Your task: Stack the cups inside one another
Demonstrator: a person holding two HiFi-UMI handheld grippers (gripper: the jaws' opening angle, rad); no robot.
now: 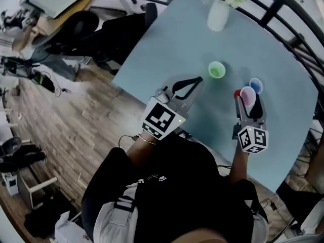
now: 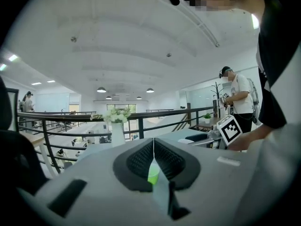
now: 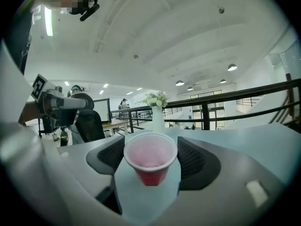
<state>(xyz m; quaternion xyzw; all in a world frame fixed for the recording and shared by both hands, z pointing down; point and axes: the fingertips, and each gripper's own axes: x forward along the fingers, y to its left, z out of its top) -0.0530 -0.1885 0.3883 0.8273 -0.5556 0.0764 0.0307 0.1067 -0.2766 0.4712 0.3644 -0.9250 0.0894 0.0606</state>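
**Red cup (image 3: 150,166) pinched in the right gripper (image 3: 150,157); left gripper (image 2: 153,147) pressed together on nothing**

Red plastic is seen plainly only in the right gripper view. There the cup stands upright between the dark ribbed pads (image 3: 193,160), both pads touching its sides, with its pale pink inside open to the camera. Whether its base rests on the pale blue worktop (image 3: 263,140) cannot be told from any view.

In the head view the same cup reads mostly pink, at the tips of the right gripper (image 1: 248,101). Only this view shows the blue cup (image 1: 256,85), just beside the red cup on the far side. The green cup (image 1: 216,70) is shown standing alone on the worktop, near the tips of the left gripper (image 1: 199,80) and apart from the other two cups.

In the left gripper view the jaws are met at their tips. Only a sliver of the green cup (image 2: 153,173) is seen through the narrow gap below them; the rest is hidden by the pads. The marker cube (image 2: 231,129) of the right gripper is caught at the right.

A white vase (image 1: 218,15) stands at the worktop's far side. Its flowers are cut off by the top edge in the head view.
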